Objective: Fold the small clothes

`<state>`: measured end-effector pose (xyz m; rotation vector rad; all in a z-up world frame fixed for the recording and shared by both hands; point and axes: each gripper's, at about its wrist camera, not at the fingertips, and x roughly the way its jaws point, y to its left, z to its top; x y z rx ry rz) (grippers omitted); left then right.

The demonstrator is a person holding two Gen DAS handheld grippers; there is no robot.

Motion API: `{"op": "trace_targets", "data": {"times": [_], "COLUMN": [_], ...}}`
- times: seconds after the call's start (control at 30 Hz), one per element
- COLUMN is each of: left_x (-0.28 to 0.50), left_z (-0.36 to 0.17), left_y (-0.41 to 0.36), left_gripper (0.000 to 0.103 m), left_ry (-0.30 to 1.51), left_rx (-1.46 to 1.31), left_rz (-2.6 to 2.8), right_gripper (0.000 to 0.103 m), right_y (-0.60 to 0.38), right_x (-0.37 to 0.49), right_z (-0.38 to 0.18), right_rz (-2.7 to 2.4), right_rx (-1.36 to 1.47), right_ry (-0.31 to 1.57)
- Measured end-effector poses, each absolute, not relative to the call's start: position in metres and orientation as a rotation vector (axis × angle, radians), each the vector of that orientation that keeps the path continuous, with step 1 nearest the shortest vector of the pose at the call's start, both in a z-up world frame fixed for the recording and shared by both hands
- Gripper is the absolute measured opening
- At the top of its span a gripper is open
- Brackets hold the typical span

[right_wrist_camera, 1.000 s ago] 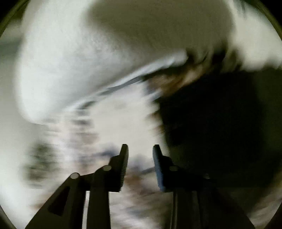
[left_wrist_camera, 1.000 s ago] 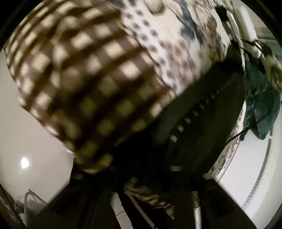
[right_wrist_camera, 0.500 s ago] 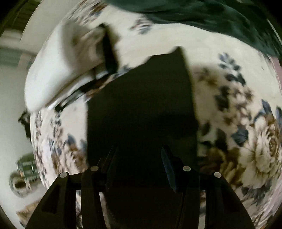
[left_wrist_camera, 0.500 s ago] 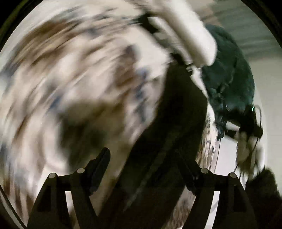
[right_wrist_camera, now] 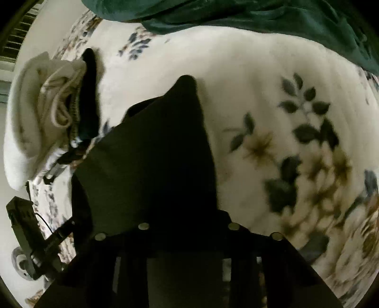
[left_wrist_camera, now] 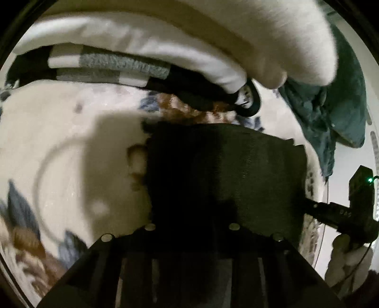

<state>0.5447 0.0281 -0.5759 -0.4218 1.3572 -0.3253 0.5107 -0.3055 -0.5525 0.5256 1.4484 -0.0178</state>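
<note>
A dark garment [right_wrist_camera: 151, 151] lies flat on the floral blanket [right_wrist_camera: 272, 99], beside a stack of folded clothes [left_wrist_camera: 146, 45] and near a green garment [left_wrist_camera: 331, 111]. The left gripper [left_wrist_camera: 191, 213] and the right gripper [right_wrist_camera: 187, 213] point down at it, jaws closing. The fingertips vanish against the dark cloth, so any grip cannot be told.

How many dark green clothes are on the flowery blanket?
1: the dark green garment lies crumpled along the far edge of the blanket. More may be hidden beyond the picture's edge.
</note>
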Motion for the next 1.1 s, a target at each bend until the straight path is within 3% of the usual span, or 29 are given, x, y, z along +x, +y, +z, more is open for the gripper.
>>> {"op": "trace_targets", "data": {"times": [0.13, 0.2, 0.23, 0.3, 0.47, 0.63, 0.77, 1.1], "left_x": [0.534, 0.514, 0.504, 0.468, 0.357, 0.226, 0.158, 0.127], "left_z": [-0.560, -0.539, -0.529, -0.507, -0.487, -0.520, -0.543, -0.563], "left_y": [0.044, 0.057, 0.064, 0.079, 0.104, 0.106, 0.096, 0.065], "left_gripper": [0.031, 0.056, 0.070, 0.072, 0.072, 0.072, 0.072, 0.072], "left_ry": [1.355, 1.356, 1.346, 1.329, 1.418, 1.646, 1.730, 1.652], "left_rx": [-0.459, -0.498, -0.526, -0.573, -0.597, -0.644, -0.605, -0.376], "left_rz": [-0.344, -0.363, -0.389, -0.422, -0.417, -0.372, -0.339, -0.289], "right_gripper": [0.029, 0.031, 0.039, 0.053, 0.053, 0.053, 0.053, 0.053], "right_y": [-0.309, -0.307, -0.305, -0.302, -0.301, -0.296, -0.277, -0.237], "right_x": [0.498, 0.476, 0.463, 0.428, 0.298, 0.157, 0.075, 0.013], "right_z": [-0.548, -0.538, -0.533, -0.523, -0.510, -0.519, -0.543, -0.587], "right_rz": [0.009, 0.072, 0.107, 0.155, 0.105, -0.011, -0.064, -0.059], "right_rx": [0.560, 0.612, 0.629, 0.633, 0.623, 0.776, 0.826, 0.786], "right_ry": [1.477, 1.530, 1.552, 1.588, 1.693, 1.762, 1.789, 1.767]}}
